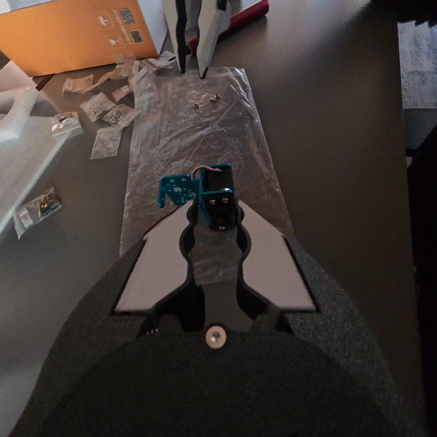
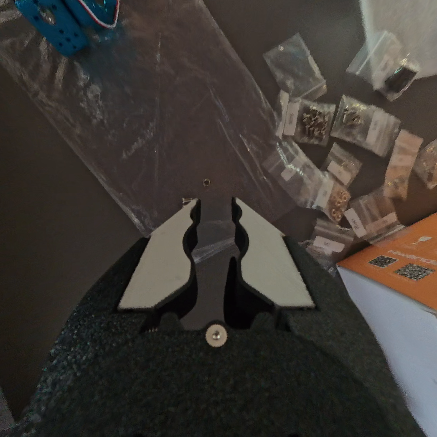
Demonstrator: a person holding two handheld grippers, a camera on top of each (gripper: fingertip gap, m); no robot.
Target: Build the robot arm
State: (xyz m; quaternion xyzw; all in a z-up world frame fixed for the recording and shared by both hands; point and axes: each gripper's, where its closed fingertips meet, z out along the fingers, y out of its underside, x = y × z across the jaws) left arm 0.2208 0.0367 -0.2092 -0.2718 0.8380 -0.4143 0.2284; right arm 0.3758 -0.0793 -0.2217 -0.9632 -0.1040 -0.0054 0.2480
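Note:
My left gripper (image 1: 215,205) is shut on a black servo (image 1: 220,208) that sits in a blue metal bracket (image 1: 177,189), with red and white wires at its far end. It holds this just above a clear plastic sheet (image 1: 201,132) on the dark table. My right gripper (image 2: 215,201) is open and empty, with its tips low over the sheet's (image 2: 142,106) far end. A small nut (image 2: 207,182) lies just ahead of it and a screw (image 2: 186,200) lies beside its left fingertip. The right gripper also shows in the left wrist view (image 1: 192,73), near two loose screws (image 1: 214,97). The bracket shows at the top left of the right wrist view (image 2: 66,30).
Several small clear bags of hardware (image 1: 106,111) (image 2: 331,123) lie beside the sheet. An orange and white box (image 1: 71,35) (image 2: 390,260) stands behind them. White foam packing (image 1: 19,113) lies at the left. A dark red object (image 1: 248,14) lies behind the right gripper. The table edge (image 1: 399,94) runs along the right. My hands' fingertips stand some 20 cm from each other.

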